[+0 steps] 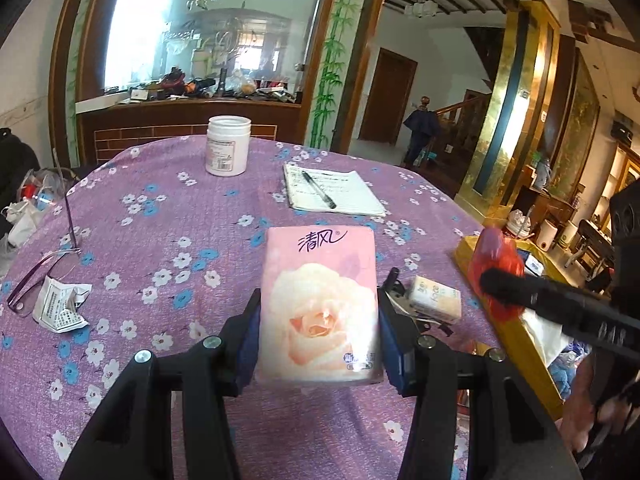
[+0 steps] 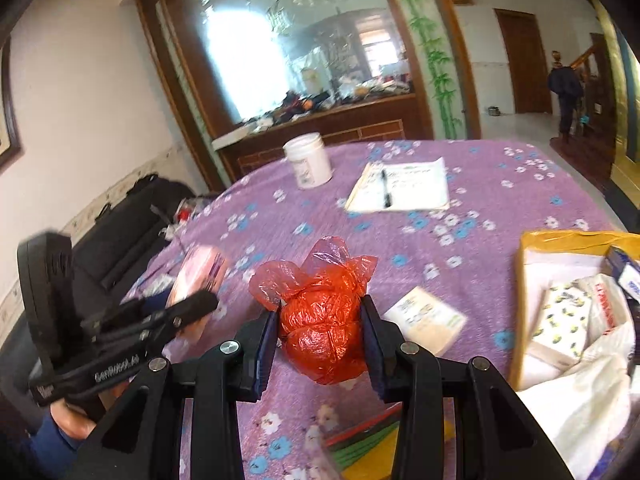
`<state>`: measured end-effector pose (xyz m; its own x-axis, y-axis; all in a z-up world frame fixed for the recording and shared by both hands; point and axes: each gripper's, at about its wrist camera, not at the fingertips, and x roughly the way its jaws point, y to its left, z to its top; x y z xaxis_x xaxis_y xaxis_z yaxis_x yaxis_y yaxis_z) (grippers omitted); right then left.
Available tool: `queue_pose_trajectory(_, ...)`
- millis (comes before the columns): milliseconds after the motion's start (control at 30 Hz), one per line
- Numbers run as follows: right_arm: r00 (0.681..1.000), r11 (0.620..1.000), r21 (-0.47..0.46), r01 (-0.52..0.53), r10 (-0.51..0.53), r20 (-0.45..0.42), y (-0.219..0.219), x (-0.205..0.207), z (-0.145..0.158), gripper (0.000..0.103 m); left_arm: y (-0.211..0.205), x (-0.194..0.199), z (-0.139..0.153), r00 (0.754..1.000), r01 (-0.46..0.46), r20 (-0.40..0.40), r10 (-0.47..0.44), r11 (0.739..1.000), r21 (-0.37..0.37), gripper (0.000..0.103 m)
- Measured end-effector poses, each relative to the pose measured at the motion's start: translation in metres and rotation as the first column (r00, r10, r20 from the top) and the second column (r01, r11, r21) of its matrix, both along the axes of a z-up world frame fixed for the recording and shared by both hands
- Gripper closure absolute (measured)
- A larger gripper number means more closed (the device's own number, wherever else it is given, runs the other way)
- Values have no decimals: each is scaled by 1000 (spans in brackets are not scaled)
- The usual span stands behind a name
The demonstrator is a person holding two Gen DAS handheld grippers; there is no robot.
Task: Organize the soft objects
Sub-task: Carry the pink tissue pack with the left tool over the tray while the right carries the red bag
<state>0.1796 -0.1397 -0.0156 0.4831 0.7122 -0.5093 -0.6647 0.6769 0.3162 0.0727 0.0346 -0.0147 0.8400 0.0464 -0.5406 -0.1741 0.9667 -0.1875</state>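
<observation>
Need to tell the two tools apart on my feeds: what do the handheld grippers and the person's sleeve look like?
Both grippers, left and right, are matte black plastic with silver bolts at the joints and dark blue pads on the fingers. The left one carries white lettering along its side. A blue sleeve shows.

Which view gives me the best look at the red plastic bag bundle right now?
The right wrist view: the red plastic bag bundle sits centered and sharp, clamped in the right gripper. The left wrist view shows it only at the right edge, blurred and partly hidden.

I see a large wood-framed arched mirror above a cluttered brown wooden counter, painted green bamboo pillars, and a brown wooden door.
</observation>
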Motion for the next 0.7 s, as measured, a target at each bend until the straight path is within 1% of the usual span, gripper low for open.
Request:
queue_pose_trajectory(233, 996, 996, 23, 89, -88, -5, -21, 16, 8, 61, -5, 3, -3, 1000, 23, 5, -23, 1000, -6, 53)
queue_pose_trajectory(333, 992, 991, 42, 124, -122, -28, -33, 26, 9, 61, -3, 4, -4, 1000, 22, 2, -22, 1000, -20, 53)
queue_pose_trajectory(500, 980, 981, 58, 187, -182, -74, -55, 42, 10, 61, -5, 12, -6, 999, 2, -47, -3, 1000, -25, 53)
queue_pose_trajectory(633, 965, 965, 92, 244, -233, -120, -78, 53, 12, 61, -18, 14, 5, 999, 17, -47, -17, 1000, -1, 53)
queue_pose_trajectory(700, 955, 955, 107, 277, -261, -138, -90, 58, 14, 61, -28, 17, 14, 998, 41, -41, -41, 999, -12, 53)
